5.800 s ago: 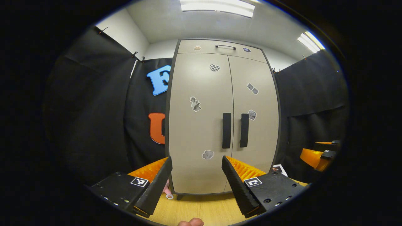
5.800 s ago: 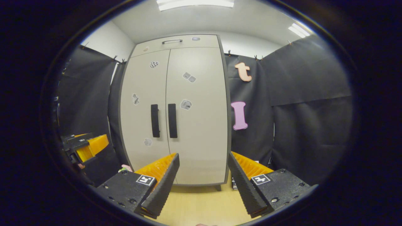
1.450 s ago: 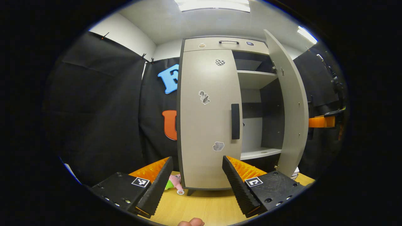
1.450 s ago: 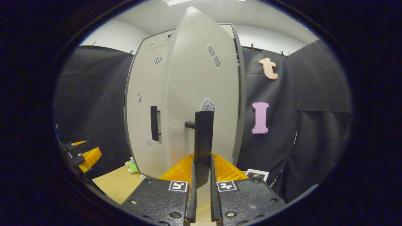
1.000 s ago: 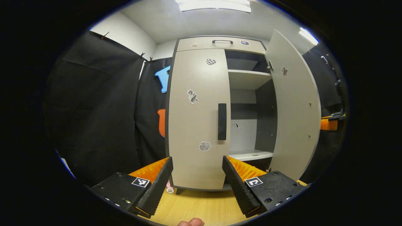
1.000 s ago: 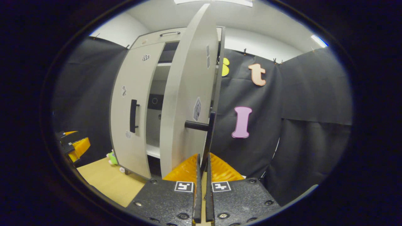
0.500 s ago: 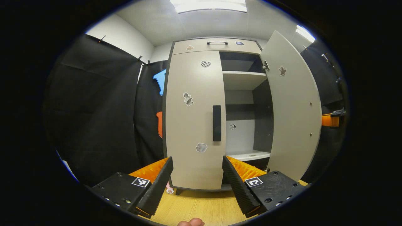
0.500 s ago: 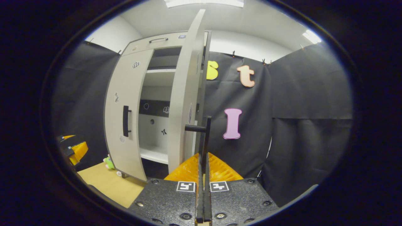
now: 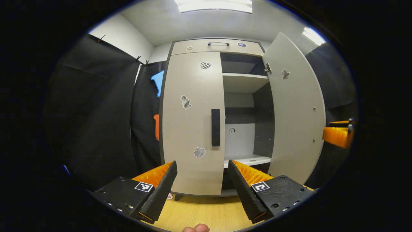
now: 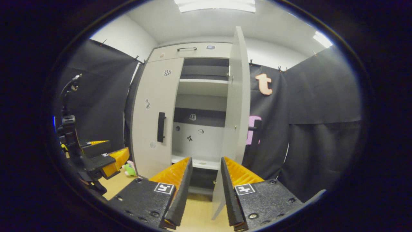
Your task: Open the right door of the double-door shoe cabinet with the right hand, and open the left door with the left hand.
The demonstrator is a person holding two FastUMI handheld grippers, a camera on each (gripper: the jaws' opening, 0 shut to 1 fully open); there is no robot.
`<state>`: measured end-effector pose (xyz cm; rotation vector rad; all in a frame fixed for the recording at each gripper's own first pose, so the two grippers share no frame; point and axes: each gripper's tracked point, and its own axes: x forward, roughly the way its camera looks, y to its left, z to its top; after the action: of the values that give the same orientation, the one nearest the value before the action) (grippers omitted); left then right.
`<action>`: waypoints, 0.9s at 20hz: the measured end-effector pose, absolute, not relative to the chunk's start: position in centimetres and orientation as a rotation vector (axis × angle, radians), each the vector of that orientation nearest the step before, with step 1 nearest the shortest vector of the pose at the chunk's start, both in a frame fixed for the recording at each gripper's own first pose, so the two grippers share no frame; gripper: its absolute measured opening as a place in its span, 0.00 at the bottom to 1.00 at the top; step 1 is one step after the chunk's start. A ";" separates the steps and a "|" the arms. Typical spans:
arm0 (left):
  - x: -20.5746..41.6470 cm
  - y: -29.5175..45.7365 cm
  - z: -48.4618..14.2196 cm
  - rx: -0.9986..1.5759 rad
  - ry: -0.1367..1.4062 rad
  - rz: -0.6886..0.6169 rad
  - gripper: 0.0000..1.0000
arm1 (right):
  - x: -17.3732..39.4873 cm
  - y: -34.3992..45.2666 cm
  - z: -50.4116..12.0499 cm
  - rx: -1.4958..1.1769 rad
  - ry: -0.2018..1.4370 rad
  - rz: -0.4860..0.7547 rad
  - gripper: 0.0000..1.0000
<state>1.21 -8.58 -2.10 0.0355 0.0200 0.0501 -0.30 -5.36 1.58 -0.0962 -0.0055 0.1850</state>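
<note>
Right door (image 9: 294, 109) stands swung wide; left door (image 9: 191, 122) is shut. Both grippers, left gripper (image 9: 202, 188) and right gripper (image 10: 206, 190), gape empty. Risk: the left probably slipping off the handle (image 9: 215, 127)

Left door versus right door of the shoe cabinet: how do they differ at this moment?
The left door is shut flush, its handle facing out; the right door stands swung wide, baring shelves. Neither gripper, left gripper or right gripper, holds either. Both are beige with stickers.

We're in a booth with black cloth walls (image 9: 96, 106), a wood-look floor (image 9: 206, 214), white ceiling, and bright ceiling light panels (image 10: 215, 5).
</note>
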 end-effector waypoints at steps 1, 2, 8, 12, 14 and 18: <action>1.3 -8.7 -2.1 0.034 0.024 0.042 0.95 | -0.2 -4.9 1.2 -0.091 0.004 0.190 0.57; 1.4 -8.8 -2.1 0.035 0.027 0.036 0.95 | -0.1 -4.6 0.9 -0.086 0.011 0.192 0.67; 3.2 -9.5 -0.6 0.038 0.005 -0.009 0.95 | 0.5 -4.2 -0.4 -0.035 0.053 0.196 1.00; 7.7 -11.6 2.6 0.006 -0.031 -0.116 0.94 | -0.4 -4.2 -0.3 -0.075 0.028 0.188 1.00; 10.9 -11.8 3.5 -0.001 -0.028 -0.130 0.94 | -1.3 -4.6 -0.3 -0.079 0.021 0.175 1.00; 17.1 -11.7 2.2 0.025 0.041 -0.101 0.94 | -2.4 -5.5 -1.2 -0.055 0.040 0.154 1.00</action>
<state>17.11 -11.68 2.15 0.0254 0.0412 -0.1013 -2.36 -5.52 -1.24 -0.0546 0.0402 0.1537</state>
